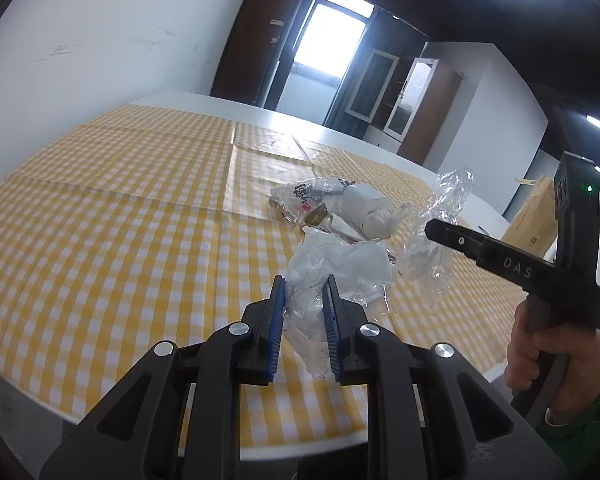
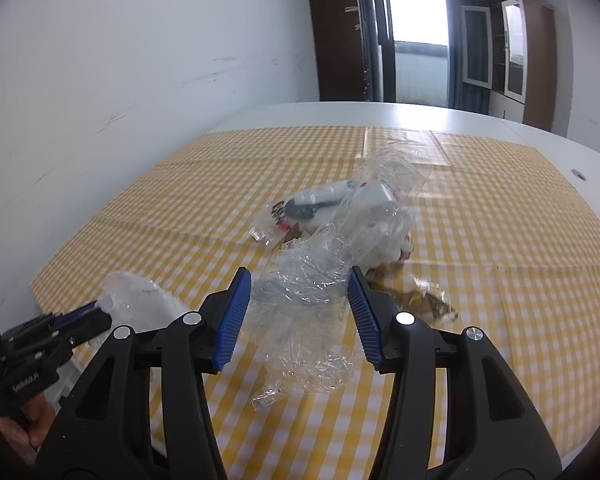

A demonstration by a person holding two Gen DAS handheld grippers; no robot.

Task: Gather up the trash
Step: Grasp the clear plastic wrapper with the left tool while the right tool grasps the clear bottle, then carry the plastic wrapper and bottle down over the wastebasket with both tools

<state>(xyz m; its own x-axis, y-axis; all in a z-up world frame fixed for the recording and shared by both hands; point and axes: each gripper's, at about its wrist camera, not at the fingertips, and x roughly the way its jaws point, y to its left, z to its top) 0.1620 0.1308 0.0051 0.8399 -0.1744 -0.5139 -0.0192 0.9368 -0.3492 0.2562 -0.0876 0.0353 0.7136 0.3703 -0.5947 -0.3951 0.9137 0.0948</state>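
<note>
Left hand-held gripper [image 1: 303, 304] pinching crumpled white plastic wrapper [image 1: 340, 264], right hand-held gripper [image 2: 299, 300] clamping clear crinkled cellophane sheet [image 2: 316, 280]; lift both slowly, keeping each grip firm, clear of the yellow-checked counter [image 1: 120, 208]

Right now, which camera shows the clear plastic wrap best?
The right wrist view: the clear plastic wrap fills its middle, between the right gripper fingers. The left wrist view shows it only from the side, partly behind that gripper.
</note>
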